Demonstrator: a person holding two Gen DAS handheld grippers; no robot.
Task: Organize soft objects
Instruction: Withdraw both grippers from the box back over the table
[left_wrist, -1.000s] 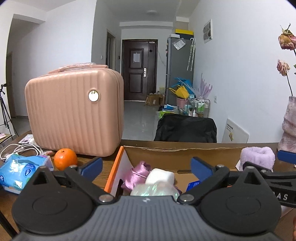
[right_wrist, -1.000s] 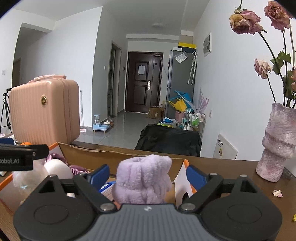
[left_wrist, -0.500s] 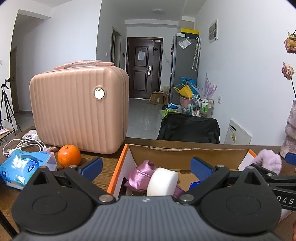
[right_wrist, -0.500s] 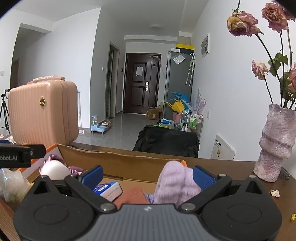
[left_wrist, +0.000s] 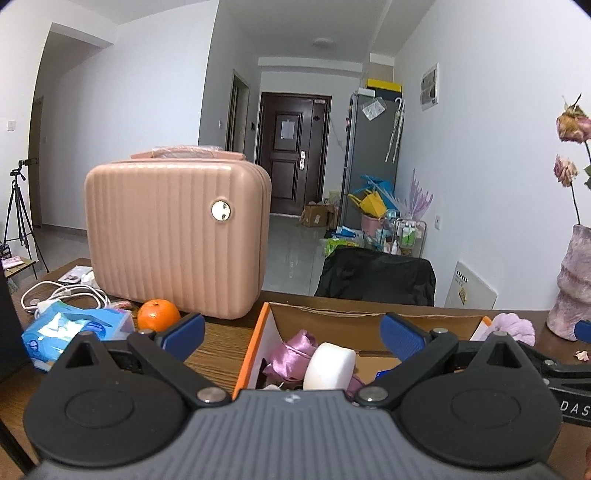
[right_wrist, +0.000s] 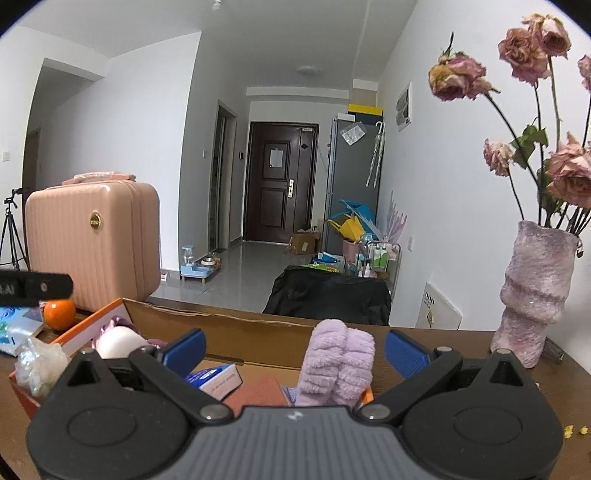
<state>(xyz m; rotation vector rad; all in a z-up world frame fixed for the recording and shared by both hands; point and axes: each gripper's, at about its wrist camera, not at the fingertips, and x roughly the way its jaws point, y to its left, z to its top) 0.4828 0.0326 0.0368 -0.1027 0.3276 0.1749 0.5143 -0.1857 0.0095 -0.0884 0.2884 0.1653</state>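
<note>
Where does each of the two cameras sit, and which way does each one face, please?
Left wrist: sits on the left gripper, looks forward over the left end of the cardboard box toward the pink suitcase and hallway door; its own open fingers show, the right gripper at the right edge.
Right wrist: sits on the right gripper, looks over the box's right end past the purple fluffy cloth and vase; open fingers show, the left gripper at left.
Shared: box, suitcase, orange, door.

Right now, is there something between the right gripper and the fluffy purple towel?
Nothing visible. The right gripper is open, and the purple towel stands in the cardboard box between its pads, touching neither.
</note>
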